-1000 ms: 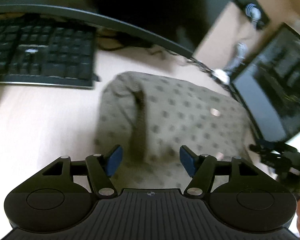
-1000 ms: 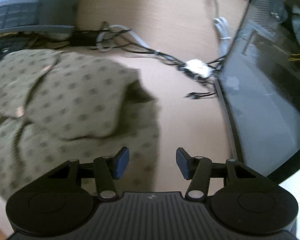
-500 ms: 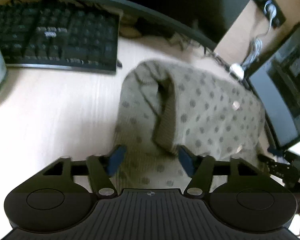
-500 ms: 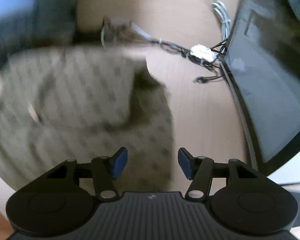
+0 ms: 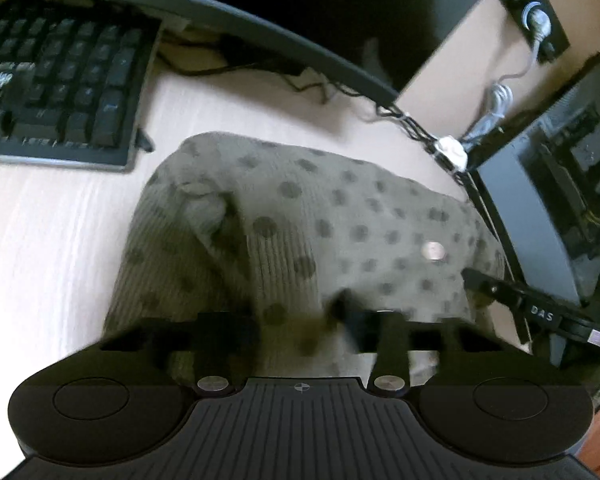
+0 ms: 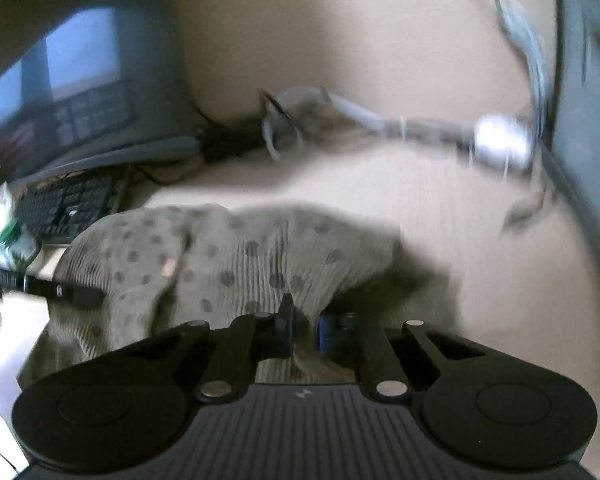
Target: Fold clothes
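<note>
On the desk [image 5: 52,240], the dotted sweater [image 5: 340,224] lies crosswise; right gripper [image 6: 304,334] pinches its hem.

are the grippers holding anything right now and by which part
Both grip the olive polka-dot knit garment along its near edge: left gripper, right gripper.
</note>
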### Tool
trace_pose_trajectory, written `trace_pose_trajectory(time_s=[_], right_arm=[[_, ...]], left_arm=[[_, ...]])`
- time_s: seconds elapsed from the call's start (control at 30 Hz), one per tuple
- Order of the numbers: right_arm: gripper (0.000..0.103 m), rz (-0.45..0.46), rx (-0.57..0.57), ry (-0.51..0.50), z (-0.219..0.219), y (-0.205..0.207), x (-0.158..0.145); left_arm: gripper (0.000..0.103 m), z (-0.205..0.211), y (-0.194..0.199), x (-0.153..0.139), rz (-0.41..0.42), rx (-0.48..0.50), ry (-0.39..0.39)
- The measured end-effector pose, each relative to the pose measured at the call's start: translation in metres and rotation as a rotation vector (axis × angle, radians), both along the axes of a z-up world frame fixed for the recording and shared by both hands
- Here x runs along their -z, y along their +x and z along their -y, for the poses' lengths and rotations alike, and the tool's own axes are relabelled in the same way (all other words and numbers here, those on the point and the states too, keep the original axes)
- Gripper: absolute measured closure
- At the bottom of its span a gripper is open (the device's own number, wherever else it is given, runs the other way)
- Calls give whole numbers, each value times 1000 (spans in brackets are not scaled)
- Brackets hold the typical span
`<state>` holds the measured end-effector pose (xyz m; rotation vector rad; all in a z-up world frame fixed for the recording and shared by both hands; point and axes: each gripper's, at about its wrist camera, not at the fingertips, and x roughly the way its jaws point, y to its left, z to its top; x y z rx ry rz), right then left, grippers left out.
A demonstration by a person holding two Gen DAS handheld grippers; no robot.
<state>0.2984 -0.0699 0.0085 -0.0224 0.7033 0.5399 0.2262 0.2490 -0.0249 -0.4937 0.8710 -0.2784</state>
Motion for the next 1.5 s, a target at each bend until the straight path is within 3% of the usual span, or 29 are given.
trace_pose_trajectory(time_s=[0.13, 0.23, 0.37, 0.43, 0.47, 0.53, 0.63, 0.73, 0.8, 0.87, 0.97, 1.07, 1.17, 1.27, 1.33, 1.5], right_arm=[[93, 103, -72, 7, 21, -41, -58], [93, 51, -67, -16, 35, -59, -48], [90, -120, 13, -45, 43, -69, 20], [86, -164, 39, -89, 42, -70, 46], [84, -172, 44, -96, 43, -71, 50], [77, -146, 35, -78, 49, -75, 36], [53, -63, 47, -15, 67, -81, 0], [48, 5, 72, 70, 65, -70, -23], [39, 38, 82, 128, 52, -55, -28], [37, 38, 72, 169, 31, -35, -19], [37, -43, 58, 82, -8, -7, 13], [37, -95, 32, -49, -33, 7, 44], [37, -62, 37, -32, -29, -7, 20], [22, 20, 7, -44, -21, -39, -4], [19, 4, 14, -67, -13, -55, 4], [14, -117, 75, -104, -3, -62, 49]], left_arm=[[79, 5, -18, -47, 85, 48, 37], [77, 9, -42, -64, 111, 67, 45], [74, 17, -55, -13, -31, 69, 26], [71, 15, -56, 18, -112, 50, 56], [65, 12, -55, 29, -145, 35, 75], [63, 3, -56, 28, -153, 20, 64], [48, -10, -63, -9, -49, 17, 84], [41, -12, -61, -47, 74, 27, 63], [28, -7, -49, -65, 158, 41, 36], [17, 4, -27, -66, 205, 34, 20], [16, 20, 14, -32, 112, 19, -26], [17, 35, 40, 15, -49, 36, 46], [17, 35, 34, 16, -52, 22, 67], [10, 30, 16, -5, -13, 23, 10], [9, 28, 0, -9, 9, 45, -3], [10, 28, -10, 29, -83, 43, 23]])
